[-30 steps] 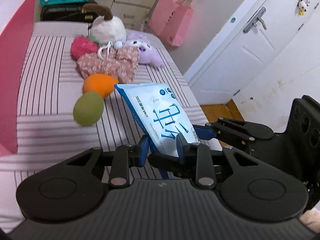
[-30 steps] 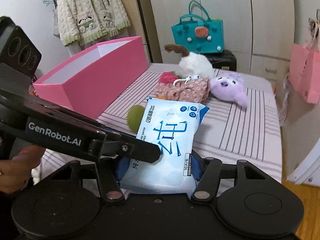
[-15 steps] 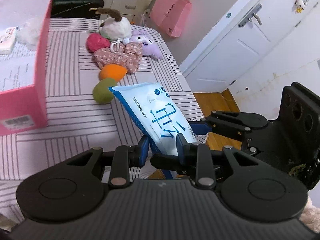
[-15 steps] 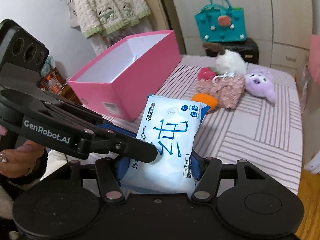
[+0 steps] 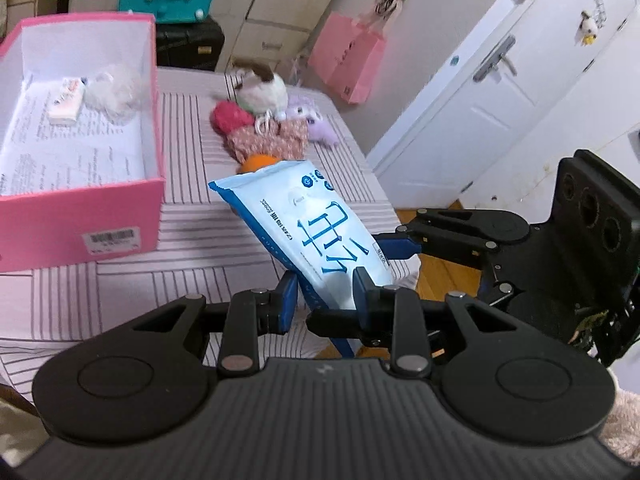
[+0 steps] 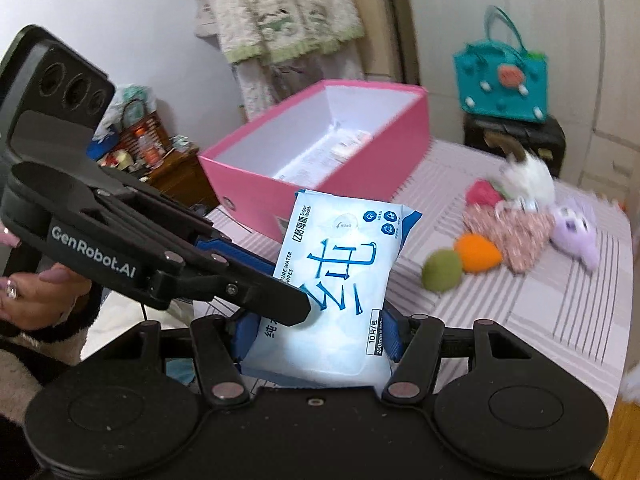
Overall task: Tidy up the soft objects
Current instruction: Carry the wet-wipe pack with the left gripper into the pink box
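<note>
I hold the wipes pack in the air with both grippers. My right gripper is clamped across the pack's lower end, one blue pad on each side edge. My left gripper is clamped on the same lower end from the other side; in the right wrist view its finger crosses in front of the pack's lower left corner. The pack's long axis runs up and away from both grippers, tilted, with its free sealed end pointing toward the far side of the bed.

The pink box stands open on the striped bedcover, ahead and to the left of the pack. It lies clearly nearer my left gripper than my right. Inside it I see printed paper, a small flat packet and a white fluffy item.

The remaining soft things sit in a cluster further along the bed, well apart from the box: a green ball, an orange one, a floral cloth piece, a purple plush, a red plush and a white plush.

In my judgement the coming move is leftward and forward, carrying the pack over the box's near wall, and one gripper must let go first
</note>
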Tool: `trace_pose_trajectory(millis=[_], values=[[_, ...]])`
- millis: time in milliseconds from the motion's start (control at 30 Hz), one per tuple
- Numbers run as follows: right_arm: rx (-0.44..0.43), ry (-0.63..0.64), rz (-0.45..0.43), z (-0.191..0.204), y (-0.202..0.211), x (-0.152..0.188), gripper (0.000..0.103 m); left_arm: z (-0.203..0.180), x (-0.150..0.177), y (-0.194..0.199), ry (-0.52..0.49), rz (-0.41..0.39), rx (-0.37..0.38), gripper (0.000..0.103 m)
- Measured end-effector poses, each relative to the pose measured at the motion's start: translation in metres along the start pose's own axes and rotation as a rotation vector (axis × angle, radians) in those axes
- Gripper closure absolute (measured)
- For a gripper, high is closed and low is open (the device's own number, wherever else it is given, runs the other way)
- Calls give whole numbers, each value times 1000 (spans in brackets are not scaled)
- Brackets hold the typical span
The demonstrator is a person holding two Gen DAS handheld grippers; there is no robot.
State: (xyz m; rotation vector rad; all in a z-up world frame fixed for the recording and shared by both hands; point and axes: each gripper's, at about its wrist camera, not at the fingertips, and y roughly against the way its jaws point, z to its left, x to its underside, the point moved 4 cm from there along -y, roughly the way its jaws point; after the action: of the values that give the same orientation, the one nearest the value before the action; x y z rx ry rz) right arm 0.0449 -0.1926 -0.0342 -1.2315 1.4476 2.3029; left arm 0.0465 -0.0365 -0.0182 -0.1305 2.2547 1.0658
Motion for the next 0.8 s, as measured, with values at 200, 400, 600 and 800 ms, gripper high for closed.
trace_pose_trajectory(millis=[200, 400, 600, 800], values=[[-30, 66, -34, 14, -9, -23, 37, 21, -8, 24, -2, -64, -5, 75], [-79, 88, -57, 20, -31, -59, 38, 51, -32, 42, 16, -115, -20, 75], [-111, 127, -91, 24, -56, -100, 38, 83, -68, 54, 19, -130, -108, 74], [-131, 271, -90, 31, -91, -132, 38, 123, -89, 44, 85, -96, -175, 66]])
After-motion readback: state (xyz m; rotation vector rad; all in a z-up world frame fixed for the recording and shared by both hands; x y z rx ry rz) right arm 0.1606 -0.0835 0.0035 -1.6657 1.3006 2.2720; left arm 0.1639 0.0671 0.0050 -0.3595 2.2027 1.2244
